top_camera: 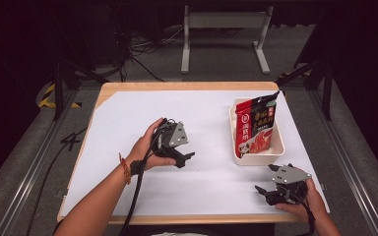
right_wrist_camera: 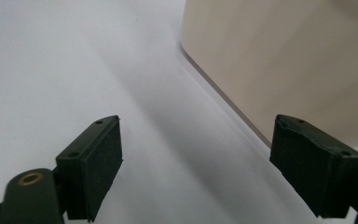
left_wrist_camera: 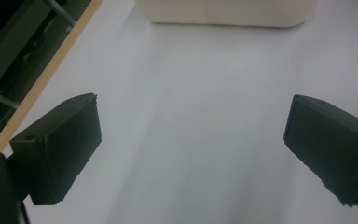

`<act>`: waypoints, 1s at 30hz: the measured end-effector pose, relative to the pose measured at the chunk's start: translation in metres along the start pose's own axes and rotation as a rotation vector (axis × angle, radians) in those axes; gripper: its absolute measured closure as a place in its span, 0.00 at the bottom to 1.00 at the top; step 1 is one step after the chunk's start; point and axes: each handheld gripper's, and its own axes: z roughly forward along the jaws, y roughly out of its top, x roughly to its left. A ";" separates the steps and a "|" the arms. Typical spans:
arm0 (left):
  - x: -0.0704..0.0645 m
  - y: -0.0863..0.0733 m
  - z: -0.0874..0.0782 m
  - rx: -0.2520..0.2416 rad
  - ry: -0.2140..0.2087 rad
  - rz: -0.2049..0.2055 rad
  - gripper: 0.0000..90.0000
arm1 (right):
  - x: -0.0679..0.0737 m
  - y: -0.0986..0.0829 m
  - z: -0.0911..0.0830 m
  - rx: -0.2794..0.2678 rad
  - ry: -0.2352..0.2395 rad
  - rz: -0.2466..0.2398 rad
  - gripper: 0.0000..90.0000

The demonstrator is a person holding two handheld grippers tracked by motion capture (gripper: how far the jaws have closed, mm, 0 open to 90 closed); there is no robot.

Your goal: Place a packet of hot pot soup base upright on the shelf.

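Observation:
A cream bin stands at the right of the white-covered table, with a red snack packet upright inside it. A hand holds my left gripper at mid-table, its jaws wide open and turned toward the bin, nothing between them. In the left gripper view, the left gripper faces the bin's wall across bare sheet. My right gripper rests near the front right corner, just below the bin, open and empty. In the right gripper view, the right gripper has the bin's side close on its right.
The white sheet covers most of the wooden table, whose edge shows at the left of the left gripper view. Beyond the table stand a grey metal frame and floor cables. Dark stands flank both sides.

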 end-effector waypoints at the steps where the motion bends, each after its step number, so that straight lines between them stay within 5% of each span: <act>1: 0.000 -0.003 -0.001 0.003 0.007 0.004 0.05 | 0.000 0.000 0.000 0.000 0.000 0.000 0.18; 30: -0.013 -0.077 -0.034 0.091 0.068 -0.032 0.05 | 0.001 0.000 0.001 0.004 -0.005 -0.006 0.18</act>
